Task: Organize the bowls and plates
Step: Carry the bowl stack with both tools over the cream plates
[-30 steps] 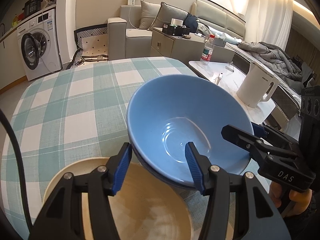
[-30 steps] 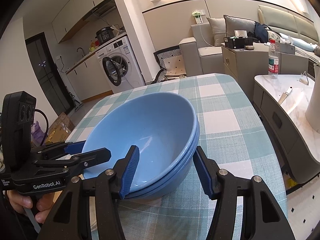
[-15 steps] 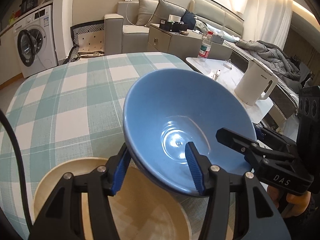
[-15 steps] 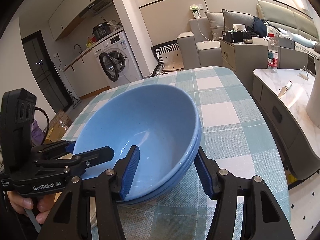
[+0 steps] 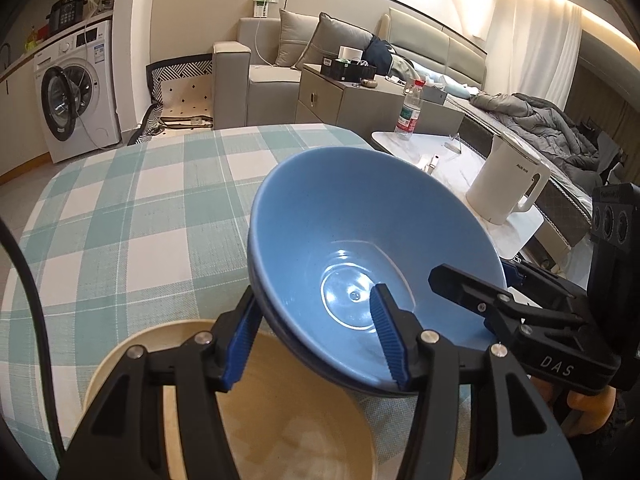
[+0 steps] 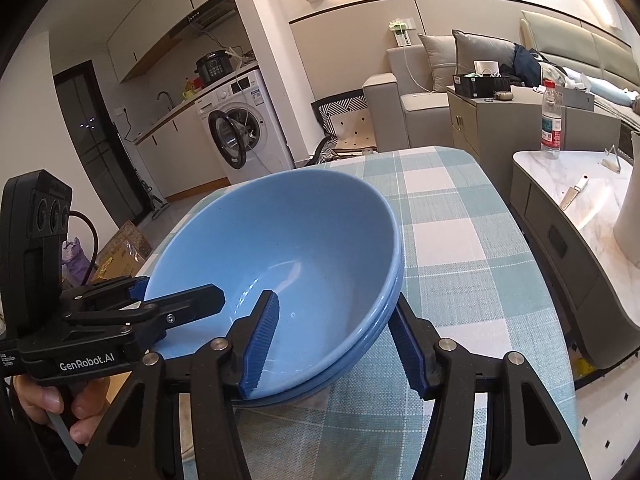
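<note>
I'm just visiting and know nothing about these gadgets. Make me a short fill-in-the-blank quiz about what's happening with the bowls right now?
1. The stacked bowls are coloured ____.
2. The stack holds ____ bowls, as the doubled rim in the right wrist view shows.
3. Each tool, left tool and right tool, has one finger inside the bowls and one ____ them.
4. Near the left tool lies a ____-coloured plate on the checked tablecloth.

Missing words: blue; two; outside; cream

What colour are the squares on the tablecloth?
Teal-green and white checks on the woven tablecloth, clearest in the left wrist view.
</note>
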Available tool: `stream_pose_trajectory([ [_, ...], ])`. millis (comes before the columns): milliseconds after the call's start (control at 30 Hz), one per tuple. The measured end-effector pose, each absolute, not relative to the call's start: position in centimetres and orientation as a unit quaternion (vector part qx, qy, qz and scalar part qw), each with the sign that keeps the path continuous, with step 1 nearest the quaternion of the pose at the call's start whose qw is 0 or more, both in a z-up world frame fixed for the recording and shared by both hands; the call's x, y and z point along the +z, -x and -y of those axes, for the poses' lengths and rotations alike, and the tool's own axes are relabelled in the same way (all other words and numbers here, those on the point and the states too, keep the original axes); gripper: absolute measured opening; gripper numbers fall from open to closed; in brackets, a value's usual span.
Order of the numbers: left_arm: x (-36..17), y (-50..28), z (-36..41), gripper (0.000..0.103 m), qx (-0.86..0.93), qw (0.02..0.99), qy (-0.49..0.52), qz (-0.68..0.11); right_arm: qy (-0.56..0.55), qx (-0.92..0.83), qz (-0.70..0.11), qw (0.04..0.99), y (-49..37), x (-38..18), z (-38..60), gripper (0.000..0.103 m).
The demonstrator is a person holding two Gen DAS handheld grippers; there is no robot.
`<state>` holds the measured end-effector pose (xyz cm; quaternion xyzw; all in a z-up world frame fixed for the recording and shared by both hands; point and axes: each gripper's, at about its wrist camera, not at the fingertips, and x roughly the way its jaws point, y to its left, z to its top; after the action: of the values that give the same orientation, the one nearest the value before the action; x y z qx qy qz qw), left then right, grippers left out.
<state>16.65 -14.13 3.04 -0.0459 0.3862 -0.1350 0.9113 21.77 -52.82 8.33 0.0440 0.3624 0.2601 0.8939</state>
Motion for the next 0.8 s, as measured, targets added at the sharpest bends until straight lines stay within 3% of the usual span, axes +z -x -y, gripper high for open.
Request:
stream_pose_trajectory([
  [800, 5.1, -14.1, 12.8, 0.054, -0.115, 0.920, 0.040, -0.373, -0.039, 0.282, -0.350, 0.892, -20.3, 10.3, 52.2, 0.058],
])
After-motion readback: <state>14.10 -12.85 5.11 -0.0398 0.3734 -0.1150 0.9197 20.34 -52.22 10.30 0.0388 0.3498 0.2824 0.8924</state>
